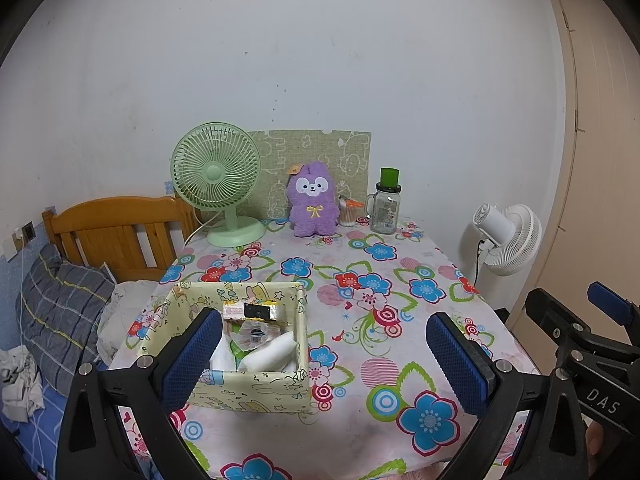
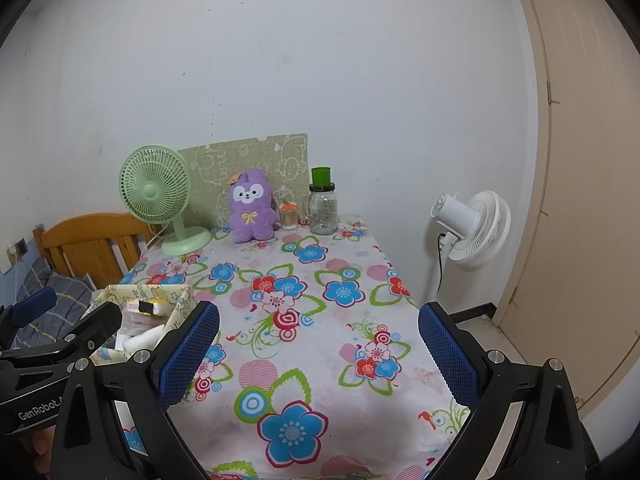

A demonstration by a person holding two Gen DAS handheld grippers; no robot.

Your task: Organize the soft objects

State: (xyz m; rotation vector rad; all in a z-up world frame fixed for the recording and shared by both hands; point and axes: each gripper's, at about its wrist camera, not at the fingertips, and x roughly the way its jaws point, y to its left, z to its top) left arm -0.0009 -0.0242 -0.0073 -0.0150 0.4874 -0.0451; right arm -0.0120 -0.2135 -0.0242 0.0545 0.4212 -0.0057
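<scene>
A purple plush toy [image 1: 312, 201] [image 2: 252, 207] sits upright at the table's far edge, against a green patterned board. A yellow cartoon-print fabric box [image 1: 256, 388] [image 2: 176, 300] stands on the near left of the table. It holds white rolled soft items [image 1: 269, 354] and clear packets. My left gripper [image 1: 324, 354] hovers open over the near table, its left finger in front of the box. My right gripper [image 2: 319, 346] is open over the floral tablecloth, empty. Each gripper shows at the edge of the other's view.
A green desk fan [image 1: 218, 184] stands left of the plush. A glass jar with a green lid [image 1: 386, 204] and a small cotton-swab holder [image 1: 349, 212] stand to its right. A white floor fan [image 1: 506, 240] is beyond the table's right edge. A bed with pillow [image 1: 64, 312] lies left.
</scene>
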